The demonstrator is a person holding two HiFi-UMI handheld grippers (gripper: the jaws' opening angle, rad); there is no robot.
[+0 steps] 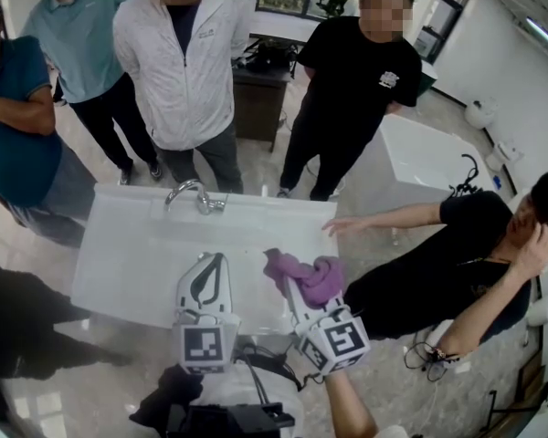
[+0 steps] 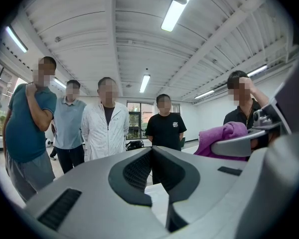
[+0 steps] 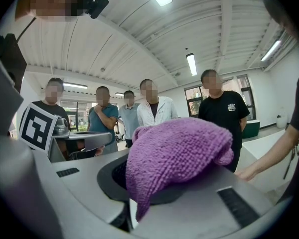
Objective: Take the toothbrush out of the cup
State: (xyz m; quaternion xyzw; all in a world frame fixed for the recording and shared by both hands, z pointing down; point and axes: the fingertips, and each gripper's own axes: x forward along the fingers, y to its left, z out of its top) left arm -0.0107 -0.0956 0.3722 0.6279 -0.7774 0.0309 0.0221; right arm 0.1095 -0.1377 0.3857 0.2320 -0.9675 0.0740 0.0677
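At the 6 o'clock edge of the white worktop (image 1: 128,263) the left gripper (image 1: 212,261) hovers with its jaws pressed together on nothing, and the tap (image 1: 194,194) stands at 12 o'clock beyond it. At 5 o'clock the right gripper (image 1: 292,288) pinches a purple cloth (image 1: 310,276). Where the toothbrush and cup are cannot be told.

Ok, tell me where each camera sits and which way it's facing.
Head view: on the person's head, looking steeply down at the sink; shows the left gripper, right gripper and a forearm.
Left gripper view: on the left gripper, looking level along its shut fingers at the onlookers; the right gripper shows at right.
Right gripper view: on the right gripper, looking along fingers shut on a purple cloth.
Shared: all three show the cloth and the white-jacketed onlooker.
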